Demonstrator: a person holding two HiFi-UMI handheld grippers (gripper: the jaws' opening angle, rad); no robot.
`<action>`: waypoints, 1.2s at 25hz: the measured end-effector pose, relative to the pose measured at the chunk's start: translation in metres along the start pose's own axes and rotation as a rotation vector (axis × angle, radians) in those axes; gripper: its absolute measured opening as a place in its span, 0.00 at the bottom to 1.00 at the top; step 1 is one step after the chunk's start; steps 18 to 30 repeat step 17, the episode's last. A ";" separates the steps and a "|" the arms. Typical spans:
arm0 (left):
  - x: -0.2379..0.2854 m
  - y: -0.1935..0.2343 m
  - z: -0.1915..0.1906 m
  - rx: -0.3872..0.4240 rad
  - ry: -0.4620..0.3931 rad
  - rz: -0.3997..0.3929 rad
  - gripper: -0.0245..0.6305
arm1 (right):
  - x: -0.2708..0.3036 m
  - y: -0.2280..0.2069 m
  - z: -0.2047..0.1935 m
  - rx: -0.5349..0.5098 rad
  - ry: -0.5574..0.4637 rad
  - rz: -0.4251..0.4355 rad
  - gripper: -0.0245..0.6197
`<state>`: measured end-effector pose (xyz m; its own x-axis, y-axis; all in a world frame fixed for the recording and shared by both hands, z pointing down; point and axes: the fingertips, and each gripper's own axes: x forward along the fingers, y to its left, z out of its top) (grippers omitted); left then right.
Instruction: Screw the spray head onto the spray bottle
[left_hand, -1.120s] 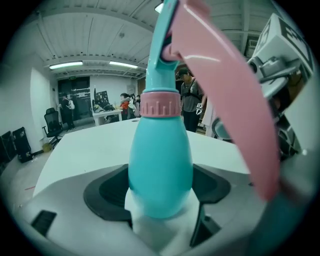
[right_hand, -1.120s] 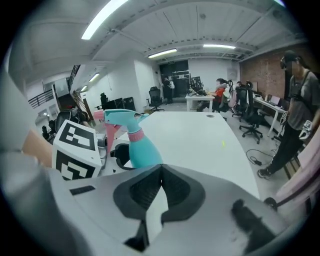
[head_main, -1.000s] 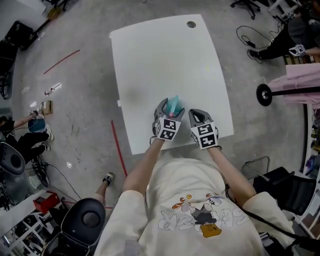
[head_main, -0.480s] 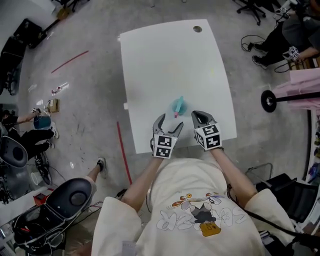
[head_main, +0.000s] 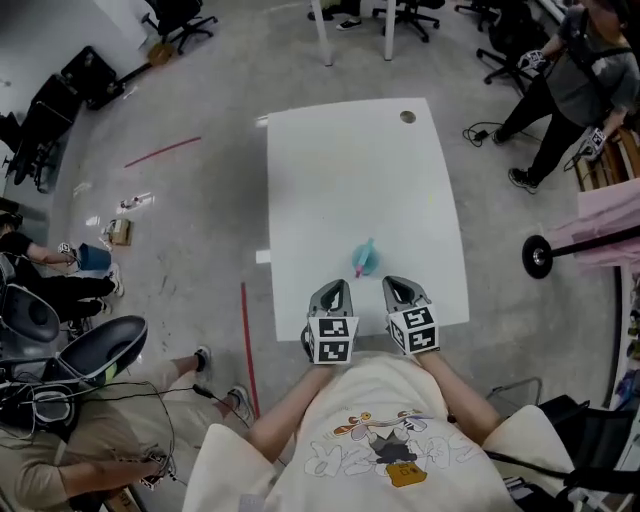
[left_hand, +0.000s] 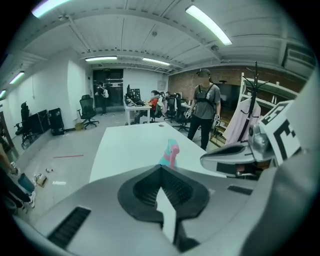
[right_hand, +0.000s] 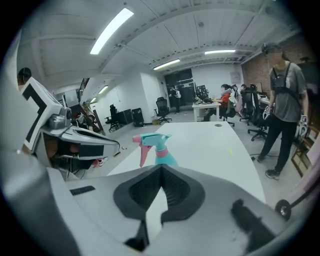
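Beyond left gripper (left_hand: 161, 170), fingers (left_hand: 142, 187) just closed empty, bottle's (left_hand: 170, 152) base hidden; right gripper's (right_hand: 161, 167) together.

White table (head_main: 340, 180) holds spray bottle (head_main: 365, 258)

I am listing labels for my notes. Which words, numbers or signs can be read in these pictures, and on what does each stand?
No text can be read anywhere.
On the shirt print: a cartoon figure; any lettering is too small to read.
On the cubes of the left gripper and right gripper: black-and-white square markers, no letters.
On the spray bottle: no label shows.
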<state>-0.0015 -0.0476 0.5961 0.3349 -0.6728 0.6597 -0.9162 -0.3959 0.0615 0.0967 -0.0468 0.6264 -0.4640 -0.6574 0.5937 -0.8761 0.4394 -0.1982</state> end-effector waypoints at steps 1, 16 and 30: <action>0.000 0.003 0.004 -0.006 -0.002 0.003 0.04 | 0.003 0.000 0.005 0.007 -0.007 -0.008 0.05; -0.016 0.004 0.001 -0.037 -0.015 0.008 0.04 | -0.013 0.002 0.007 -0.009 -0.016 -0.067 0.05; -0.016 0.003 0.001 -0.036 -0.014 0.007 0.04 | -0.013 0.003 0.006 -0.012 -0.013 -0.065 0.05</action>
